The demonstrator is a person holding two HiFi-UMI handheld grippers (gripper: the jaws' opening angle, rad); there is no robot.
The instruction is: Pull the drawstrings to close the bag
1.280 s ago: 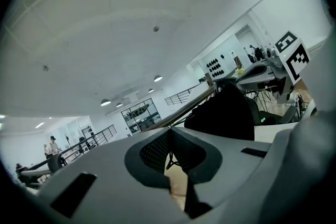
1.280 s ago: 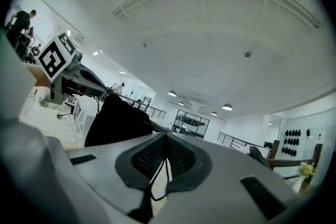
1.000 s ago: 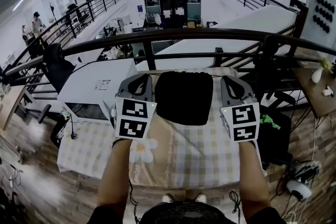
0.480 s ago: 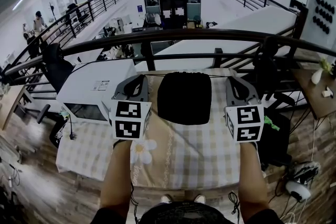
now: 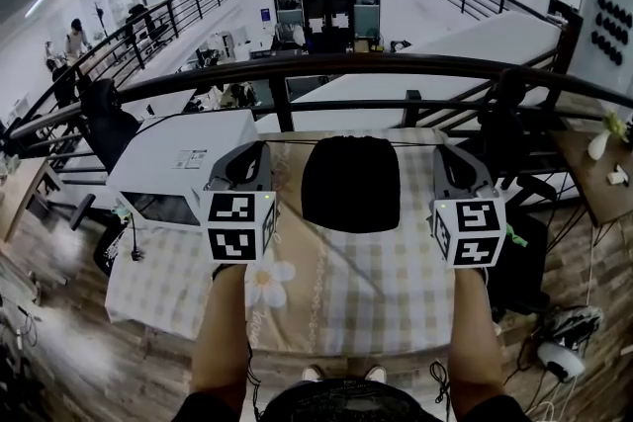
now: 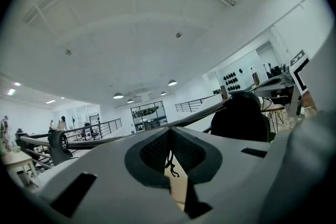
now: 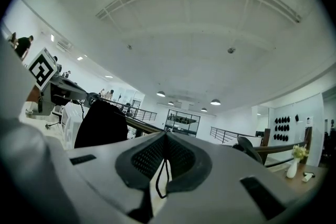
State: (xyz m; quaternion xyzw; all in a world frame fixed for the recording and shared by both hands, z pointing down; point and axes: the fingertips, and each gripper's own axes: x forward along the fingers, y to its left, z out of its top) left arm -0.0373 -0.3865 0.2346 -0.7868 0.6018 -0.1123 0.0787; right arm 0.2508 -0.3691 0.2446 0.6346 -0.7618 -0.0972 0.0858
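A black drawstring bag point(image 5: 351, 185) hangs over the checked tablecloth point(image 5: 386, 292), between my two grippers. A thin drawstring point(image 5: 415, 143) runs sideways from the bag's top to each gripper. My left gripper point(image 5: 263, 146) is shut on the left drawstring end point(image 6: 169, 164), whose knotted tail dangles between the pads. My right gripper point(image 5: 439, 149) is shut on the right drawstring loop point(image 7: 160, 178). The bag point(image 6: 239, 118) shows at the right of the left gripper view, and the bag point(image 7: 100, 123) at the left of the right gripper view.
A dark railing point(image 5: 346, 66) crosses just beyond the table. A white desk point(image 5: 178, 158) stands at the left below it. A black case with a green item point(image 5: 512, 230) sits at the table's right. A daisy print point(image 5: 269, 280) marks the cloth near my left arm.
Both grippers have moved apart, the left one leftward and the right one rightward. The strings have drawn taut, and the bag's top looks narrower and more gathered.
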